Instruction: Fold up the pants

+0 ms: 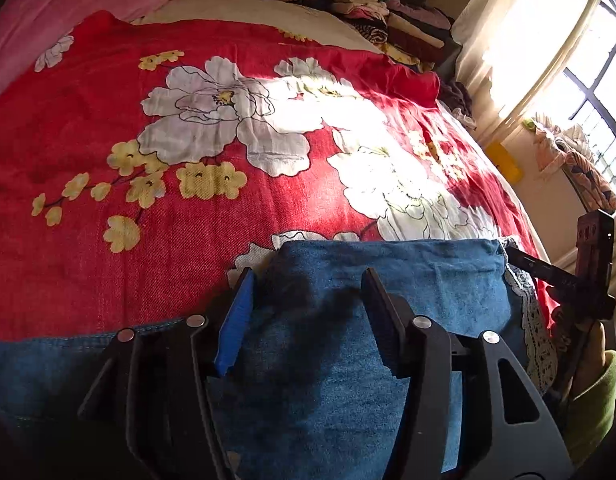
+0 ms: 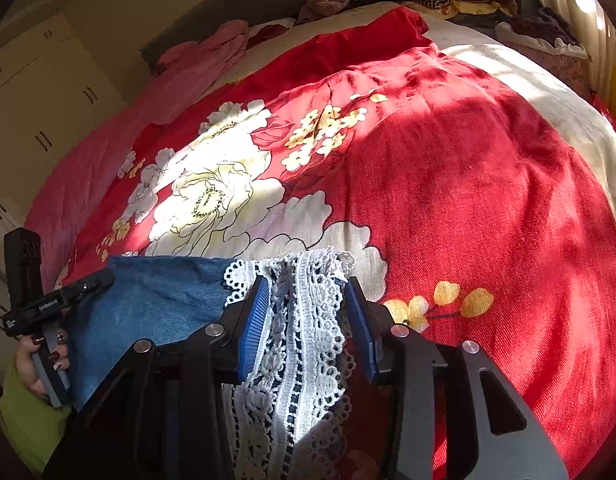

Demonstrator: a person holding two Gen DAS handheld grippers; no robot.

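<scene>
Left-wrist view: blue denim pants (image 1: 388, 280) lay folded at the near edge of a bed, on a red floral bedspread (image 1: 87, 248). Far fold edge of the denim ran straight across the frame, just past the gripper tips. Left gripper (image 1: 308, 276) stood over the denim w/ jaws apart; cloth lay between the fingers, but the pads did not press it, so it was open, holding nothing. Right gripper (image 1: 548, 276) showed at the frame's right edge, beside the lace trim (image 1: 524, 304) along the pants' right side.

Right-wrist view: white lace trim (image 2: 303, 320) of the pants (image 2: 155, 300) ran up between the fingers of the right gripper (image 2: 308, 284), its scalloped end just past the tips. Jaws stood apart on either side of the lace; pad contact w/ lace could not be judged, so grip state cannot be told. Left gripper (image 2: 103, 278) rested at the denim's left corner, held by a hand (image 2: 31, 364) in a green sleeve (image 2: 23, 420).

Open room: bedspread (image 2: 468, 180) beyond the fold edge lay broad and flat, part sunlit. Clothes stack (image 1: 388, 16) sat along the far bed edge, well apart from the pants; pink blanket (image 1: 67, 12) at far left; window (image 1: 600, 112) to the right.
</scene>
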